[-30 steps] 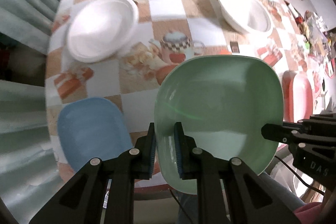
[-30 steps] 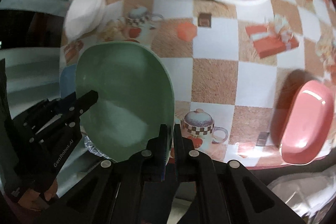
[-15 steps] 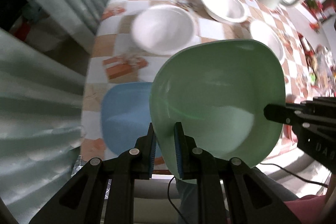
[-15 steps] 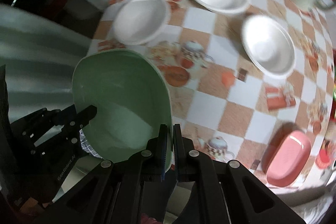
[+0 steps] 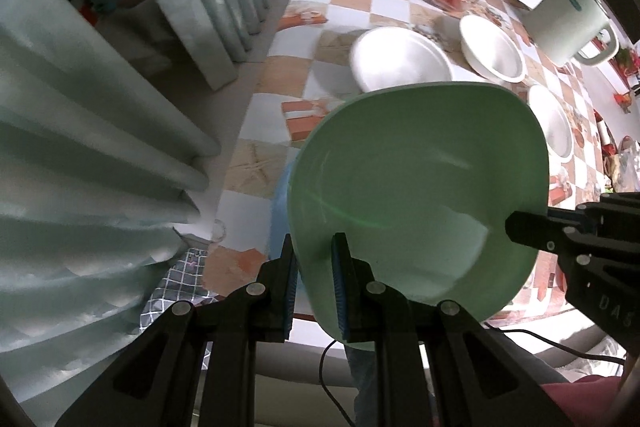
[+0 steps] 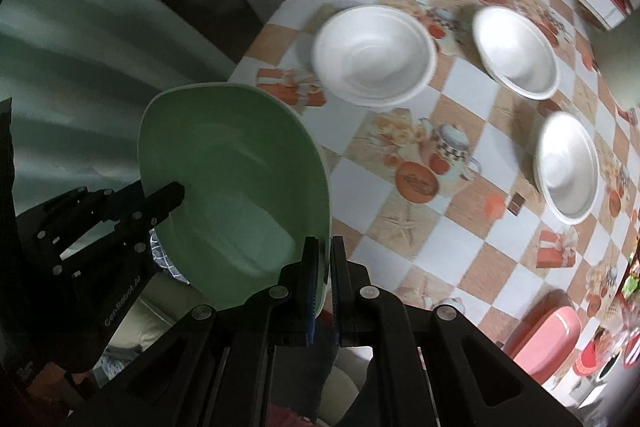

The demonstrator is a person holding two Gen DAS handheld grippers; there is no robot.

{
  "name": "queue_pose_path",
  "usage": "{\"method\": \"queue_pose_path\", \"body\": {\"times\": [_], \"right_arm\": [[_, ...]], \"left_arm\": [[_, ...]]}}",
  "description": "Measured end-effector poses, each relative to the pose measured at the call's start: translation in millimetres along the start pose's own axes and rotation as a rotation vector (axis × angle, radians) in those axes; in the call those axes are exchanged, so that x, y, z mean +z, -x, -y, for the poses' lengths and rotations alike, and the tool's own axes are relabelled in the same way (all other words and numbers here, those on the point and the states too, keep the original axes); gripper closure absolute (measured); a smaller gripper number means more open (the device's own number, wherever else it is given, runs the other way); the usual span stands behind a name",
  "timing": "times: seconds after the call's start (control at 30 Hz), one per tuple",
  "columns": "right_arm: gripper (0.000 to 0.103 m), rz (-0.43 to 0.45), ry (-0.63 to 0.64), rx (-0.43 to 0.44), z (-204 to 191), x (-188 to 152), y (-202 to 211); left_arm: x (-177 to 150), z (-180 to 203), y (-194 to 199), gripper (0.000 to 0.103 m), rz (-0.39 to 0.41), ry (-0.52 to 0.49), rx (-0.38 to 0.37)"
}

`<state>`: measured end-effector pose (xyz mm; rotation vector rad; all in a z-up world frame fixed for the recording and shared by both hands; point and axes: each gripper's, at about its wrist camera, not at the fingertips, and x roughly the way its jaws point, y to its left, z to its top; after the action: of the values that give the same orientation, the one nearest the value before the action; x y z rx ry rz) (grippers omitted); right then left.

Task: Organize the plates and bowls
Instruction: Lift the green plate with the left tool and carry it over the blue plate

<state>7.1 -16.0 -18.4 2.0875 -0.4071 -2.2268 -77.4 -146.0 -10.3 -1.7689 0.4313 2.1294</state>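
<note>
Change noted: over the last second the green plate (image 5: pixel 416 187) has risen off the counter (image 6: pixel 404 187) and swung toward the blue plate (image 5: pixel 280 211), now mostly hidden beneath it at 9 o'clock. Judged: stacking green on blue is near.

Left gripper (image 5: pixel 314 281): fingers clamped on the green plate's near rim.
Right gripper (image 6: pixel 324 287): fingers pinching the opposite rim.

Count, left to right:
- Blue plate, 1.
- Green plate, 1, held tilted above the counter's near edge.
- White bowls, 3: (image 6: pixel 374 55), (image 6: pixel 516 51), (image 6: pixel 568 167), spread from 12 to 3 o'clock.
- Pink plate (image 6: pixel 542 339), 1, at 4 o'clock.
</note>
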Motion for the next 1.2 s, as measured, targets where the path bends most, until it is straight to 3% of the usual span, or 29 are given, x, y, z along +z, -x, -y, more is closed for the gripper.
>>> {"method": "queue_pose_path", "body": {"times": [0.67,1.2], "right_arm": [[0.094,-0.073,-0.004,0.018,-29.8,7.3,-39.0],[0.094,-0.159,-0.149,0.034,-9.4,-1.4,-98.0]], "left_arm": [[-11.5,-30.0,-25.9,0.085,-0.057,0.008,0.044],[-1.7,-22.3,-77.1,0.085,-0.116,-0.088,0.066]]}}
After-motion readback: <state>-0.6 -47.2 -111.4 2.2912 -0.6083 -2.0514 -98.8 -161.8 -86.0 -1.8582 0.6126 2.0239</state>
